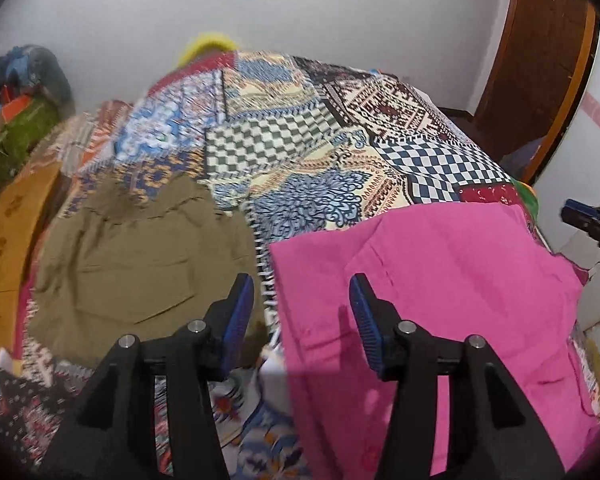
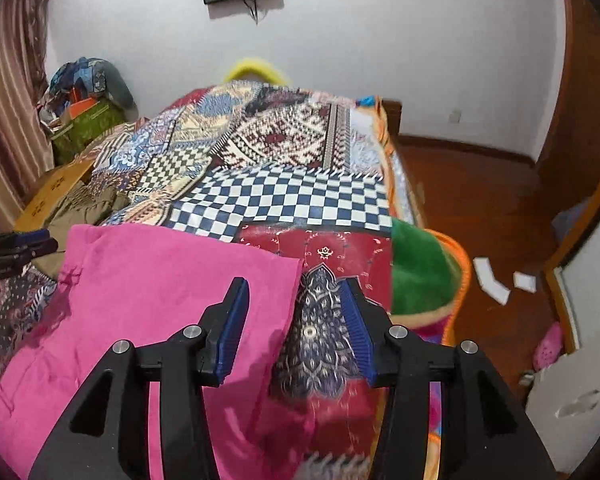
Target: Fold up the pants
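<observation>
Two close wrist views, angled down, sharing pink pants (image 1: 420, 280) on bed.

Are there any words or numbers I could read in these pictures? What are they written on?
None can be read.
Cardboard box: dark stamped marks, too blurred to read.
Left gripper, seen from the right wrist: a small pale line of print on its side, too small to read.
White papers on the floor: nothing legible.
Pink pants, olive pants, patchwork bedspread: patterns only, no lettering.
</observation>
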The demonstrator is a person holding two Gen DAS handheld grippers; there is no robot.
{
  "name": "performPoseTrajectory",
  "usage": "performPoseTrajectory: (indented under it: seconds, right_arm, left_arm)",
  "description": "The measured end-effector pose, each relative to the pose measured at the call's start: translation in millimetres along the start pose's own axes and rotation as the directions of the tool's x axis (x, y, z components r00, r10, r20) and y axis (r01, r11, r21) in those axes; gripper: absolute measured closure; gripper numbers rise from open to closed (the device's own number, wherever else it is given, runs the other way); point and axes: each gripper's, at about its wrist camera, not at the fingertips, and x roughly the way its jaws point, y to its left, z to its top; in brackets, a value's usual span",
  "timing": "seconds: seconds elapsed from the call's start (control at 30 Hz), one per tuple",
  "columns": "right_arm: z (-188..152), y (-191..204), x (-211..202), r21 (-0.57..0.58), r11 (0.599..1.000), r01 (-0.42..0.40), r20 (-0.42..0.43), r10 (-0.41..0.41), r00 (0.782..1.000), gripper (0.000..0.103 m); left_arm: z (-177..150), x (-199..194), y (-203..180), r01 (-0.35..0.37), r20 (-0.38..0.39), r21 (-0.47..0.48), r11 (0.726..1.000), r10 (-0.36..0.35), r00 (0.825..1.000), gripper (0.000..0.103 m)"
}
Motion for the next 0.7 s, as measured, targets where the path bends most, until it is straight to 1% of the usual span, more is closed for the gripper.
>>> performPoseTrajectory:
  seconds: [0.13, 0.23, 0.3, 0.37, 0.43, 0.47, 0.5, 0.53, 0.57, 0.6, 0.67, 0.7]
  right_arm:
    - [8.2, -10.4, 28.8, 0.031, 0.999, -0.039, -0.058, 0.04, 0.998, 0.059]
    - [5.8, -7.7, 45.2, 0.02, 0.998, -0.055, -0.109, 0.057, 0.992, 0.059]
    - [3.7, -3.7, 53.2, 0.006, 0.998, -0.058, -0.127, 0.058, 0.99, 0.063]
    - [0.5, -1.5, 57.7, 0.003, 0.997, -0.081, -0.145, 0.081, 0.986, 0.068]
    - [-1.5, -0.2, 60.4, 0.01, 0.995, -0.097, -0.146, 0.097, 0.985, 0.076]
    - [-2.5, -0.2, 61.5, 0.014, 0.995, -0.101, -0.148, 0.102, 0.984, 0.076]
    - [-3.0, -0.4, 61.4, 0.016, 0.995, -0.101, -0.142, 0.102, 0.985, 0.081]
    - [-2.3, -0.3, 61.4, 0.016, 0.994, -0.111, -0.142, 0.112, 0.983, 0.091]
    - [-1.1, -0.1, 60.2, 0.016, 0.994, -0.109, -0.132, 0.11, 0.985, 0.093]
    - [-0.5, 0.5, 57.4, 0.017, 0.995, -0.102, -0.112, 0.103, 0.988, 0.094]
    - [4.2, 5.3, 52.0, -0.005, 0.996, -0.089, -0.07, 0.088, 0.994, 0.096]
    - [6.4, 7.9, 49.9, -0.018, 0.996, -0.086, -0.059, 0.085, 0.995, 0.096]
  left_arm:
    - [4.0, 24.1, -0.3, 0.021, -0.035, -0.004, 1.0, -0.022, 0.999, 0.06]
    - [5.0, 36.7, 4.2, 0.029, -0.052, -0.028, 0.999, -0.03, 0.998, 0.06]
    - [5.2, 41.8, 6.5, 0.038, -0.057, -0.038, 0.999, -0.04, 0.998, 0.06]
    - [5.1, 42.7, 5.4, 0.039, -0.052, -0.027, 0.999, -0.04, 0.998, 0.062]
    - [5.6, 42.6, 3.9, 0.031, -0.046, -0.013, 0.999, -0.032, 0.998, 0.065]
    - [5.9, 42.7, 3.3, 0.027, -0.045, -0.006, 1.0, -0.027, 0.999, 0.067]
    - [6.2, 42.4, 2.3, 0.018, -0.039, 0.0, 1.0, -0.018, 0.999, 0.069]
    - [6.9, 42.5, 2.4, 0.012, -0.036, 0.0, 1.0, -0.012, 0.999, 0.073]
    - [7.4, 42.6, 2.9, 0.007, -0.035, -0.003, 1.0, -0.007, 0.999, 0.077]
    - [8.1, 42.6, 3.9, -0.001, -0.033, -0.012, 1.0, 0.0, 0.999, 0.08]
    - [9.5, 42.2, 6.4, -0.003, -0.028, -0.025, 1.0, 0.003, 1.0, 0.09]
    - [10.5, 41.1, 7.2, -0.005, -0.024, -0.028, 1.0, 0.005, 1.0, 0.093]
